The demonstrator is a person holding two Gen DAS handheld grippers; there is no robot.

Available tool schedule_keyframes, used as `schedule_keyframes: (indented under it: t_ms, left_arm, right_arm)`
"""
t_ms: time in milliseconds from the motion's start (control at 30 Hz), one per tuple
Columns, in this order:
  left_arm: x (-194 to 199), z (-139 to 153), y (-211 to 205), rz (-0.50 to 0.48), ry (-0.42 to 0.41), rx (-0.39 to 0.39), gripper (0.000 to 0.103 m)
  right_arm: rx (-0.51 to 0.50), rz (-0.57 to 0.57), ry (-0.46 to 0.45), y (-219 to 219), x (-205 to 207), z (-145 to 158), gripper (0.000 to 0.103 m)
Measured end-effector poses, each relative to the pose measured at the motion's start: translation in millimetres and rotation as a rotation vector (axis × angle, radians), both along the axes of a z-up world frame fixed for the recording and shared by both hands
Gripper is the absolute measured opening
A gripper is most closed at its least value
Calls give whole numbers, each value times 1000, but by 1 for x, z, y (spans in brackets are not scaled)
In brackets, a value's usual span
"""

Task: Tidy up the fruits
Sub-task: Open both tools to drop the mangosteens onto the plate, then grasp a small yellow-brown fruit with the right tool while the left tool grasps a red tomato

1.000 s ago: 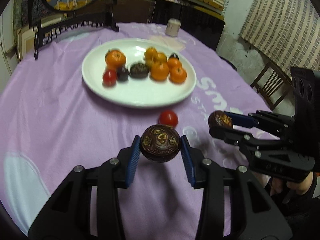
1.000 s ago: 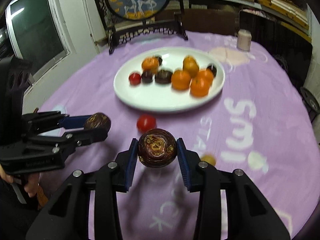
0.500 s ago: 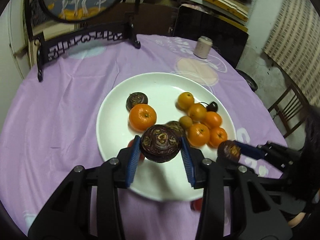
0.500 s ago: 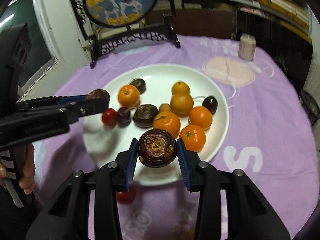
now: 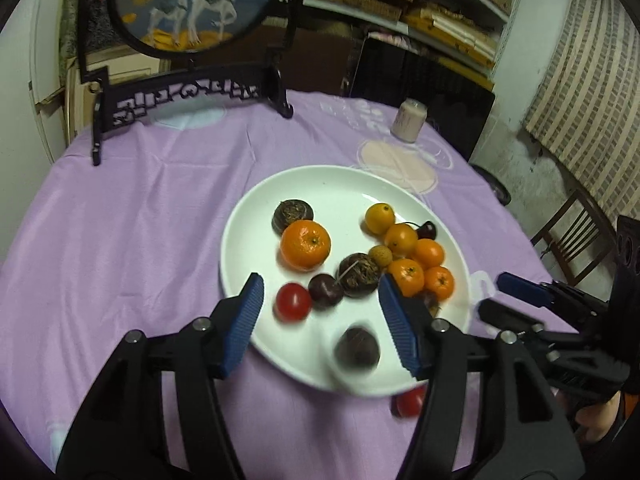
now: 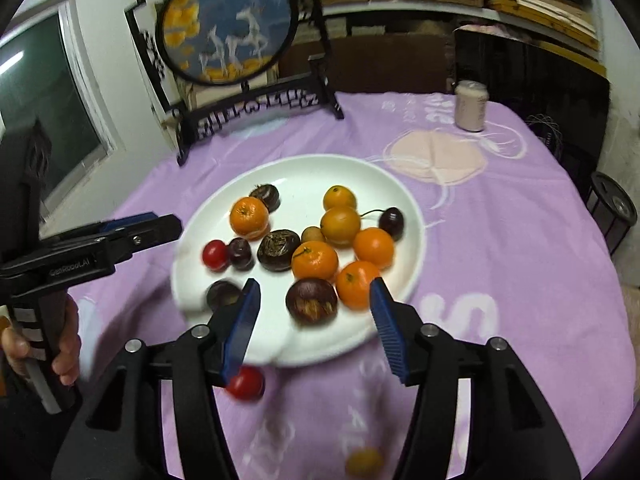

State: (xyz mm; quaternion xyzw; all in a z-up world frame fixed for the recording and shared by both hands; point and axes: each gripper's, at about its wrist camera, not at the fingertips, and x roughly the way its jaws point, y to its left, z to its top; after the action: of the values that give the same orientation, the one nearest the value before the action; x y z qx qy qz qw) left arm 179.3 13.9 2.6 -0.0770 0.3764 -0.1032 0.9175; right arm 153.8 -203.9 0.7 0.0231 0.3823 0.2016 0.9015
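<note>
Both pairs of blue-padded fingers [image 5: 394, 312] are opening, nothing between them; our dark round fruits [image 5: 357, 349] [image 6: 311, 300] sit on the white plate's [image 5: 256, 216] near part. Next we fetch the red tomato [image 6: 245, 383] lying just off its near rim.

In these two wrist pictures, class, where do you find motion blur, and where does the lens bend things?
Left wrist view: the dark fruit near the plate's front rim is smeared; shelves curve at the edges. Right wrist view: the red tomato and yellow fruit on the cloth are blurred; dark corners ring the frame.

Both claws, opening, have dropped their dark fruits [image 5: 357, 349] [image 6: 311, 300] onto the plate [image 5: 256, 208].
</note>
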Motion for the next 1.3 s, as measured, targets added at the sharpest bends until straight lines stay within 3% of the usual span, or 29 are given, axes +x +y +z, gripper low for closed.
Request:
schedule_keyframes:
  t_ms: [133, 267, 400, 567, 667, 700, 733, 833, 1000, 1200, 1267, 1300]
  left_arm:
    - [-43, 1, 0, -24, -27, -3, 64]
    - [-71, -19, -9, -78, 24, -18, 64]
    - [-86, -36, -21, -121, 81, -6, 64]
    - [-99, -39, -25, -133, 90, -5, 64]
    - [-100, -38, -27, -138, 98, -7, 64]
    - [-99, -38, -29, -139, 102, -8, 64]
    - [-98, -39, -32, -141, 110, -7, 64]
    - [-93, -43, -43, -152, 130, 4, 64]
    - [-79, -57, -66, -150, 174, 33, 64]
    - [-52, -77, -94, -101, 208, 138, 61]
    - [-44, -82, -98, -82, 212, 160, 55]
    - [-42, -81, -101, -73, 199, 181, 47]
  right_arm:
    - [-24, -28, -8, -21, -41, -1, 59]
    - [-75, -34, 86, -27, -67, -31, 59]
    - [-110, -24, 160, -22, -74, -61, 59]
    - [-127, -32, 127, -19, -70, -68, 59]
    - [-131, -52, 128, -22, -61, -76, 53]
    - [-154, -68, 106, -22, -60, -76, 34]
    - [-173, -77, 99, -22, -59, -75, 26]
    - [-74, -60, 129, -33, -63, -73, 25]
    - [-24, -52, 106, -45, -79, -62, 25]
    - [30, -46, 104, -60, -88, -60, 25]
    - [43, -42, 103, -64, -89, -60, 25]
    - [48, -41, 103, -65, -90, -60, 25]
